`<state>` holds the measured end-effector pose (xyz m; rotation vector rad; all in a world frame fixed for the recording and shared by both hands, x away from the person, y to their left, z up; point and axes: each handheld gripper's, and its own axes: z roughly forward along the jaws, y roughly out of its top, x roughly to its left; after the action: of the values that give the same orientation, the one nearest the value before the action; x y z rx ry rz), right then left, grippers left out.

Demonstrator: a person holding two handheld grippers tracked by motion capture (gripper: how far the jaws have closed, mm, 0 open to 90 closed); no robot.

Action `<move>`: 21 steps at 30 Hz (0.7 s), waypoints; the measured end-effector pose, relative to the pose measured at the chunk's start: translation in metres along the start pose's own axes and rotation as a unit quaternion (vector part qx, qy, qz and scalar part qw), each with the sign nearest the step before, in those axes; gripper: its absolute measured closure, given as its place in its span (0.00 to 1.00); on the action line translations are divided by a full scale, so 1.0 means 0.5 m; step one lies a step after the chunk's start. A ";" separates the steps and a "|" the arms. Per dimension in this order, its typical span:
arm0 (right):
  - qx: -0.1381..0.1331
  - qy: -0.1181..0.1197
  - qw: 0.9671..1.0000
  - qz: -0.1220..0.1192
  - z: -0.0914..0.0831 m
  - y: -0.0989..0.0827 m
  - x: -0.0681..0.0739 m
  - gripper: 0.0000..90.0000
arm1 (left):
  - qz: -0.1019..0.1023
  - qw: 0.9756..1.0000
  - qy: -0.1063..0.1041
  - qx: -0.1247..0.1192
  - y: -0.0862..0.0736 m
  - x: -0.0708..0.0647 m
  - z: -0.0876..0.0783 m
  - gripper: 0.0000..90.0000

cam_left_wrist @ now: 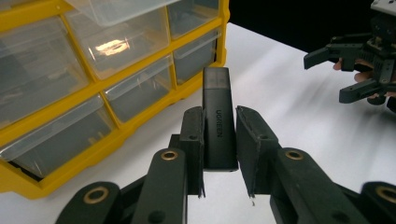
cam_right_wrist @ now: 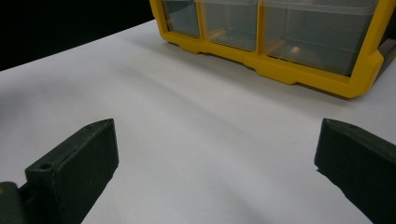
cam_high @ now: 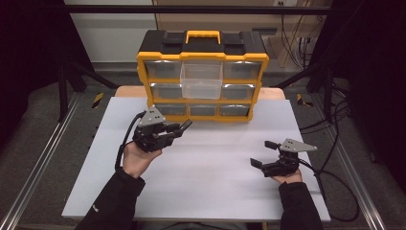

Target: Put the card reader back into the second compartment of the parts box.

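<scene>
My left gripper (cam_high: 184, 127) hovers over the white table top (cam_high: 215, 187), just in front of a yellow and black drawer organizer (cam_high: 202, 76). It is shut on a slim black stick (cam_left_wrist: 217, 88) marked UGREEN, which juts forward from between the pads (cam_left_wrist: 194, 135). The organizer's top middle clear drawer (cam_high: 201, 79) stands pulled out. At the table's right, my right gripper (cam_high: 261, 153) rests open with nothing between its fingers (cam_right_wrist: 79, 158); it is also seen from the left gripper view (cam_left_wrist: 343, 70).
The organizer's lower clear drawers (cam_left_wrist: 135, 93) are pushed in. Its yellow base (cam_right_wrist: 299, 70) lies ahead of the right gripper across bare white table. Cables (cam_high: 335, 177) trail off the table's right side, and metal rails (cam_high: 43, 158) run along both sides.
</scene>
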<state>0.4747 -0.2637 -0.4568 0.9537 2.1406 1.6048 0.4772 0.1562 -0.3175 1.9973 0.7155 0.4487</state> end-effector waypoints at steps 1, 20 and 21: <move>0.000 0.000 1.000 0.000 0.000 0.000 0.000 0.00 | 0.000 1.000 0.000 -0.002 0.002 0.000 -0.001 0.80; 0.000 0.000 1.000 0.000 0.000 0.000 0.000 0.00 | 0.011 1.000 0.000 -0.020 0.045 -0.002 -0.022 0.80; 0.000 0.000 1.000 0.000 0.000 0.000 0.000 0.00 | 0.011 1.000 0.000 -0.020 0.047 -0.001 -0.022 0.80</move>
<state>0.4748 -0.2638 -0.4567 0.9524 2.1410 1.6048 0.4775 0.1538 -0.2917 1.9703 0.6804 0.4735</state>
